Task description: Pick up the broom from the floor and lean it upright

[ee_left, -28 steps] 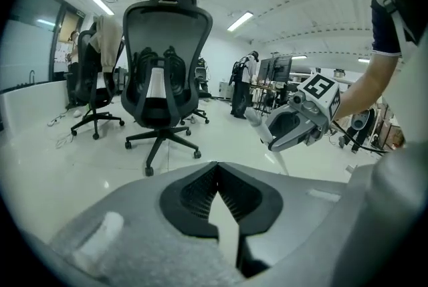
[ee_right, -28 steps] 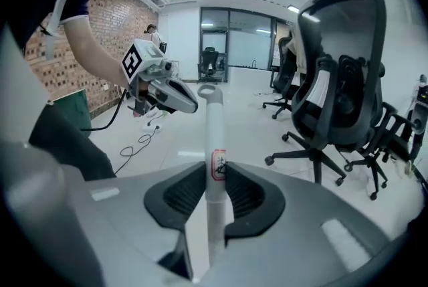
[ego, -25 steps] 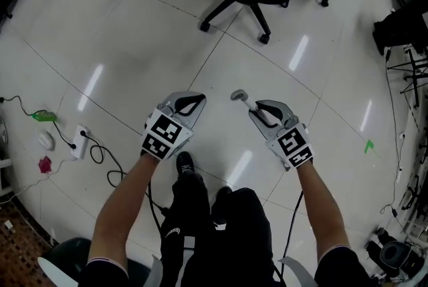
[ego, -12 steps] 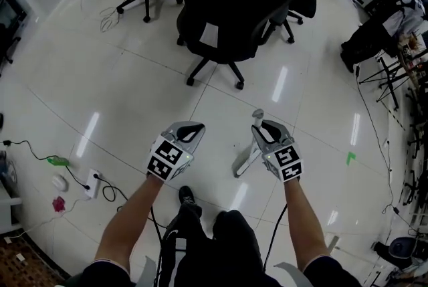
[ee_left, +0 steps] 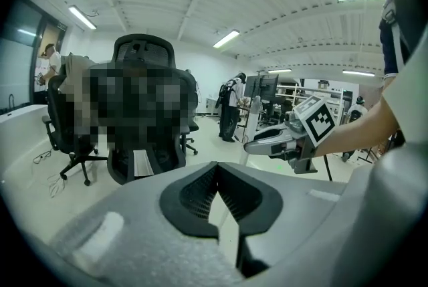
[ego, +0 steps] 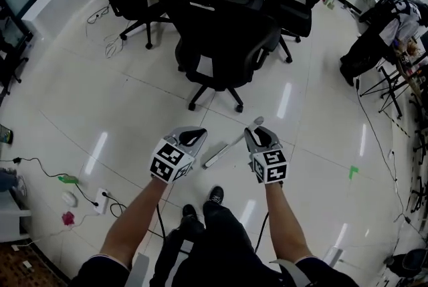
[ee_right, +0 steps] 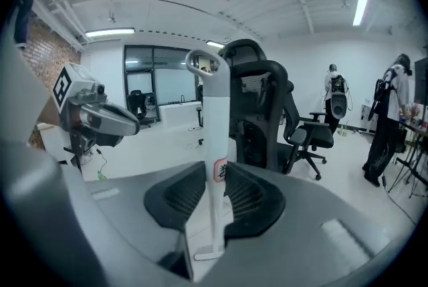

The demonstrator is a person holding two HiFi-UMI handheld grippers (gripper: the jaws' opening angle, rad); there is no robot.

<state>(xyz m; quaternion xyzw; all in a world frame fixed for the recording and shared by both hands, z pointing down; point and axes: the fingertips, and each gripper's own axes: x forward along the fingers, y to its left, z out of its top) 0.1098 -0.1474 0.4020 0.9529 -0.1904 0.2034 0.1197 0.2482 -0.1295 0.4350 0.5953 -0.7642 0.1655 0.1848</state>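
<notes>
Both hands have come up since a second ago: the tiled floor point(ego: 100, 98) now lies farther below, and more of the room shows in the head view, with the black office chair point(ego: 224, 18) wholly in sight toward the floor's far side where only its base and seat showed before. Bare forearms reach forward side by side, each gripper pointing ahead and somewhat down. The broom point(ego: 224, 150) has swung as well. Earlier only the short looped end of its white handle poked out past the right gripper; now the shaft runs from that loop down and to the left, passing under the space between the two grippers. Whether its lower end touches the floor cannot be told. The right gripper point(ego: 253, 132) has rolled so that its marker cube faces up, and it is clamped on the handle. In the right gripper view the broom point(ee_right: 214, 125) stands upright between the ribbed pads point(ee_right: 249, 195), which press on it from both sides at a small red label. The left gripper point(ego: 199, 132) is held level with the right and just apart from it. In the left gripper view its jaw tips meet with nothing between them. A power strip point(ego: 102, 199) with black cables lies near the floor's left edge.
</notes>
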